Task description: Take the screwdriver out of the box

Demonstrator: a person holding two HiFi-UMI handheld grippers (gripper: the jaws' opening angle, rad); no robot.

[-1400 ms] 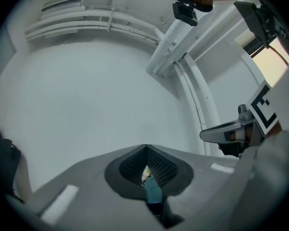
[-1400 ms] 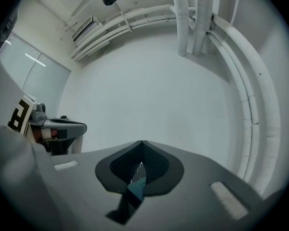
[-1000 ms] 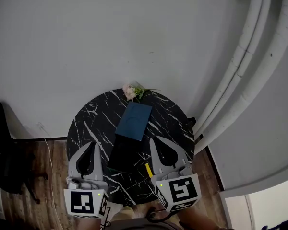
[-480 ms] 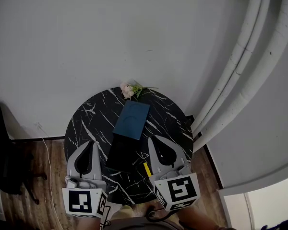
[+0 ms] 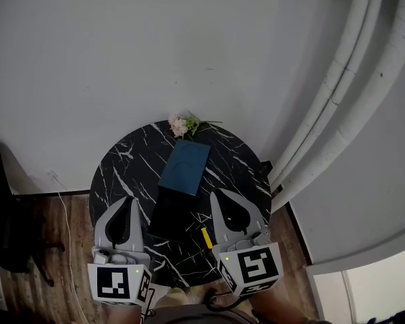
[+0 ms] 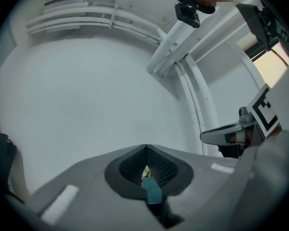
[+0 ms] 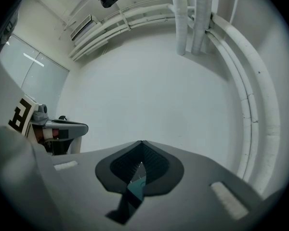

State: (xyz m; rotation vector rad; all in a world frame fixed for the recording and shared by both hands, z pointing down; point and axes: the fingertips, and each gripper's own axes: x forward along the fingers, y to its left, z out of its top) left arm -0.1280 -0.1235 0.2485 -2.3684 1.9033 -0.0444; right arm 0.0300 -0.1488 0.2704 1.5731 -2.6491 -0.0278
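Left hand-held gripper (image 5: 129,201) with jaws together on nothing, low at the near left edge of the counter (image 5: 118,164); right hand-held gripper (image 5: 220,194) likewise closed and empty, at near right. Between them the box: dark open tray (image 5: 174,216) near, blue lid (image 5: 185,167) lying against its far end. Slim yellow item (image 5: 206,237), probably the screwdriver, on the counter just beside the tray's near right corner, close to the right hand-held gripper and outside the tray. Judged done or nearly so: tool out of the box, nothing clamped, little left to do. Hard to confirm: yellow item small, near end cut off by the gripper body, tip shape unreadable; tray interior too dark to tell whether anything remains inside. Gripper views mostly wall and pipes (image 7: 250,105), only a sliver of box through the opening behind the jaw tips. Flowers (image 5: 182,123) at the far edge.
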